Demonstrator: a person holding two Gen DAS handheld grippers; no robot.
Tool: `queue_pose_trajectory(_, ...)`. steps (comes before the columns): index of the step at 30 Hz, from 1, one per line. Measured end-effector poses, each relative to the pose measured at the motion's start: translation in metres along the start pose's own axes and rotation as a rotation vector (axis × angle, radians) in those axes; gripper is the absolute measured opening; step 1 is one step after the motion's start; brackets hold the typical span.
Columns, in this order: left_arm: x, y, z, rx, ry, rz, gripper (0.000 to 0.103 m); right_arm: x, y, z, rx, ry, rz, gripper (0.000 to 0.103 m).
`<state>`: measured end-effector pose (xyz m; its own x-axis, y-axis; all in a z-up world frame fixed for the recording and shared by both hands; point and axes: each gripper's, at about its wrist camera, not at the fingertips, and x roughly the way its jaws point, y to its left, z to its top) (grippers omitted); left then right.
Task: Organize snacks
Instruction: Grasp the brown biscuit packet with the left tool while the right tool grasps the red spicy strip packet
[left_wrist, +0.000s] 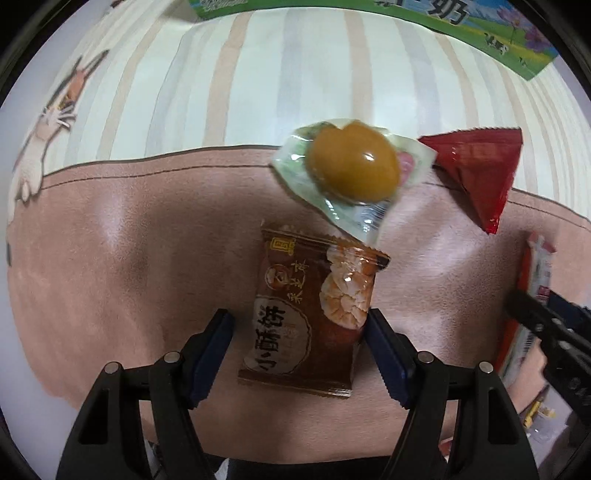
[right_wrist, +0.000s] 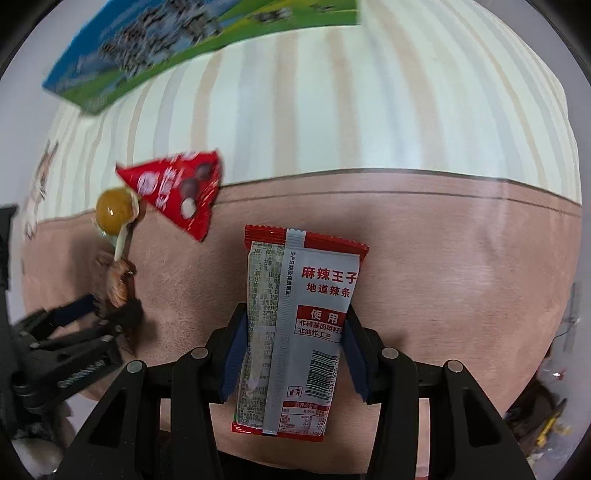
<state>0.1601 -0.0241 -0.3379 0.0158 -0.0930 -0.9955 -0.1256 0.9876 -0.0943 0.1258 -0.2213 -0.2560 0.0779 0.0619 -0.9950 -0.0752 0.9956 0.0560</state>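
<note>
The left gripper (left_wrist: 299, 347) straddles the brown biscuit packet (left_wrist: 314, 314) unclenched; the right gripper (right_wrist: 291, 354) clamps the spicy-strip packet (right_wrist: 295, 332) above the pink mat (right_wrist: 443, 277); thin slick film could slip.

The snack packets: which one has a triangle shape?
The red packet printed with chocolate balls, beside the egg packet. The brown biscuit packet and the grey-and-red spicy-strip packet are rectangular.
</note>
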Motion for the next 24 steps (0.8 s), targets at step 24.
queue_pose_trajectory(24, -0.019, 0.032, 0.026, 0.035, -0.027, -0.063, 0.053, 0.017, 0.019, -0.019, 0.219, -0.011, -0.054, 0.049)
